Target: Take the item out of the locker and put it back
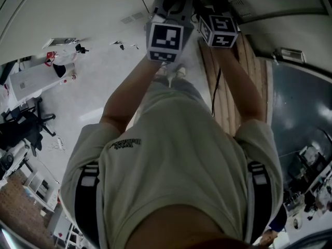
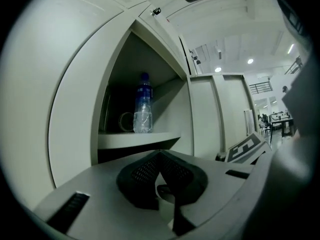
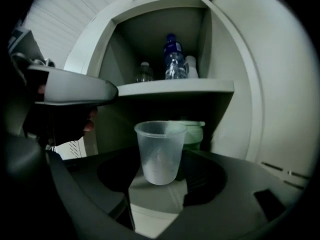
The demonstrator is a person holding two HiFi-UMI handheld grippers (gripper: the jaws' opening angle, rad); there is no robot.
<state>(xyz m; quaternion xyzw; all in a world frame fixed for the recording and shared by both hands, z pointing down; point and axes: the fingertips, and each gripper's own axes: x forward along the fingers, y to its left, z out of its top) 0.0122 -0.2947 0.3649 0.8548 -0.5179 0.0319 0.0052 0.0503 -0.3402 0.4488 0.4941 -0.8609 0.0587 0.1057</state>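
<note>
In the right gripper view, a clear plastic cup (image 3: 160, 151) stands upright in the air between the jaws of my right gripper (image 3: 161, 170), which is shut on its lower half. Behind it the locker stands open. Its upper shelf (image 3: 175, 87) carries a blue-capped water bottle (image 3: 173, 59), a smaller bottle (image 3: 144, 71) and a white container (image 3: 191, 66). A green-lidded tub (image 3: 194, 134) sits in the compartment below. My left gripper (image 2: 159, 155) is shut with nothing in it and points at the same bottle (image 2: 143, 106) from the left. In the head view only the marker cubes (image 1: 166, 38) show, raised ahead.
A mug-like ring (image 2: 126, 121) lies beside the bottle on the shelf. Further locker doors (image 2: 227, 114) run off to the right. In the head view, wooden planks (image 1: 233, 87) lie on the floor on the right, with an office chair (image 1: 21, 128) and a white table (image 1: 36, 79) far left.
</note>
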